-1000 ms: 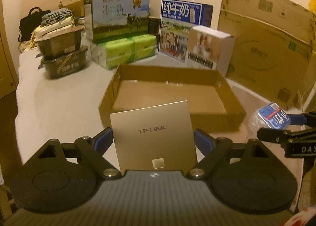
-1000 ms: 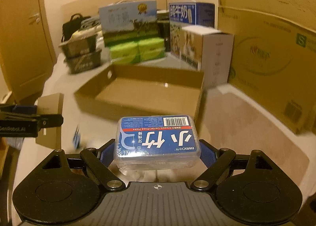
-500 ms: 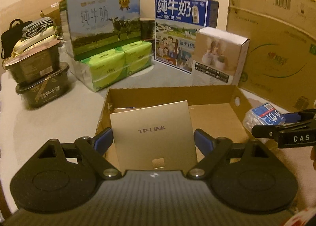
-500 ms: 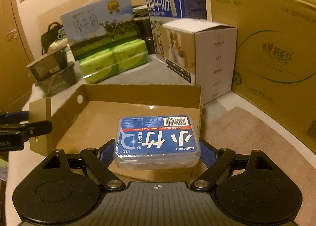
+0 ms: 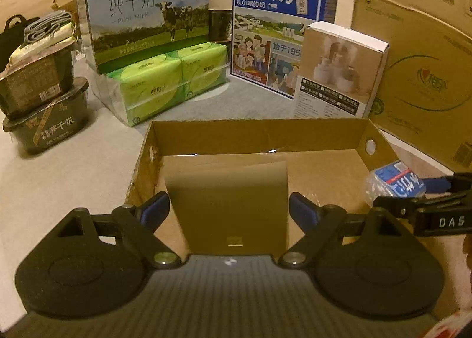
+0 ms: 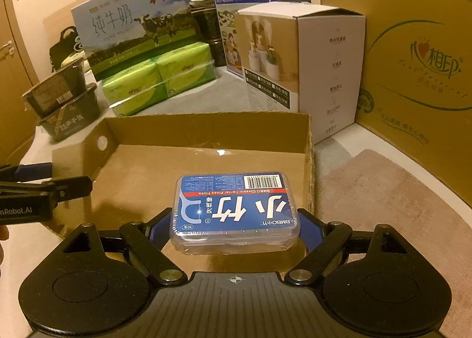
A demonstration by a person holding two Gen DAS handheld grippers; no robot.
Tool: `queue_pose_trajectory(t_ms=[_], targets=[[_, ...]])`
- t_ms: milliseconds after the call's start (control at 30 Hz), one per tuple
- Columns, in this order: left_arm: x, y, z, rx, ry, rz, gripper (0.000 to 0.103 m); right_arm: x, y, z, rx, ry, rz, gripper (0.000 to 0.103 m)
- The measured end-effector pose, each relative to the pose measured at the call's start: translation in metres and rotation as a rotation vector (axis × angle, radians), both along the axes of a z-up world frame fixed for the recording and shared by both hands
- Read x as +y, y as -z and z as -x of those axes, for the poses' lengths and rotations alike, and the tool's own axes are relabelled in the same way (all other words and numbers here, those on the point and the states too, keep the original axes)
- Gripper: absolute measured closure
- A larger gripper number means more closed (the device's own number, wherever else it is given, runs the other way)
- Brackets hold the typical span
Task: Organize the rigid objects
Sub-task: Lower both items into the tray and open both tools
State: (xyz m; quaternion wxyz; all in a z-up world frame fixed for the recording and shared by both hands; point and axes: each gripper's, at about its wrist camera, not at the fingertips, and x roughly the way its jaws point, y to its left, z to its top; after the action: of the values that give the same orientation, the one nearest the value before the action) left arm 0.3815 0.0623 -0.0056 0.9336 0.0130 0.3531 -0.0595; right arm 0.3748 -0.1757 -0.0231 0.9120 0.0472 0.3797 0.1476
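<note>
Two milk cartons behind green tissue packs (wrapped); stacked dark food tubs left.

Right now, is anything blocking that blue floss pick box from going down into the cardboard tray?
Nothing visible does. The floss pick box, gripped by the right gripper, hangs over the cardboard tray, whose floor beneath looks bare. The gold box is at the tray's other end.

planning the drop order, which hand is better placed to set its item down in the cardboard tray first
Left, probably. The left gripper is opening around the gold box, already low over the cardboard tray floor. The right gripper clamps the floss pick box.
</note>
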Motion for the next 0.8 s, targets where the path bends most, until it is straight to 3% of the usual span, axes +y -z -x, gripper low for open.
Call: queue_pose_trajectory(t_ms=[467, 800], targets=[[0.013, -0.009, 0.032, -0.026, -0.048, 0.027, 0.011, -0.004, -0.008, 0.007, -0.034, 0.006, -0.015, 0.017], [0.007, -0.031, 0.096, -0.044, -0.075, 0.057, 0.011, -0.015, -0.036, 0.067, -0.058, 0.02, -0.015, 0.017]])
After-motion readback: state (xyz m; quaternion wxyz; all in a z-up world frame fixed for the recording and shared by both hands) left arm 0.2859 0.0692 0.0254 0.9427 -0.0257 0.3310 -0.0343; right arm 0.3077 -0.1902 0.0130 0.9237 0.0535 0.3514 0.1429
